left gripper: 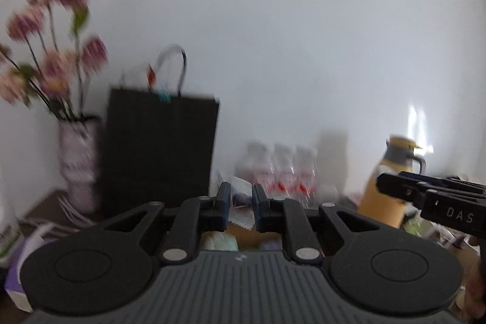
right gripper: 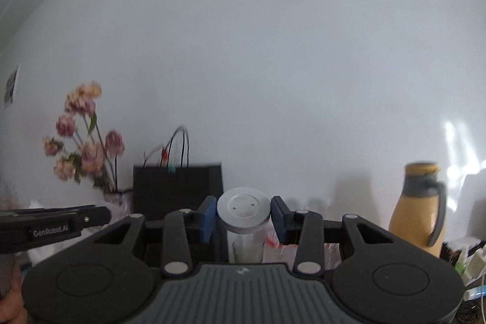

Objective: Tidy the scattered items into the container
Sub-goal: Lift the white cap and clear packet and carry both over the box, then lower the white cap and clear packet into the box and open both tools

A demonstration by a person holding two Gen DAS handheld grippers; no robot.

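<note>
My right gripper [right gripper: 243,210] is shut on a clear jar [right gripper: 244,245] with a round grey lid [right gripper: 243,204]. The blue pads [right gripper: 207,217] press on it from both sides, and it is held upright in the air. My left gripper [left gripper: 241,196] has a narrow gap between its blue pads [left gripper: 225,199], and I see nothing in that gap. A black paper bag [left gripper: 158,148] with handles stands against the white wall ahead, also seen in the right wrist view as the black paper bag [right gripper: 177,187]. Blurred clutter [left gripper: 240,211] lies low behind the left fingers.
A vase of pink flowers [left gripper: 79,160] stands left of the bag. A pack of water bottles [left gripper: 279,169] and a yellow jug [right gripper: 422,208] stand to the right. The right tool's housing [left gripper: 455,214] crosses the left view. The left tool's housing [right gripper: 48,230] crosses the right view.
</note>
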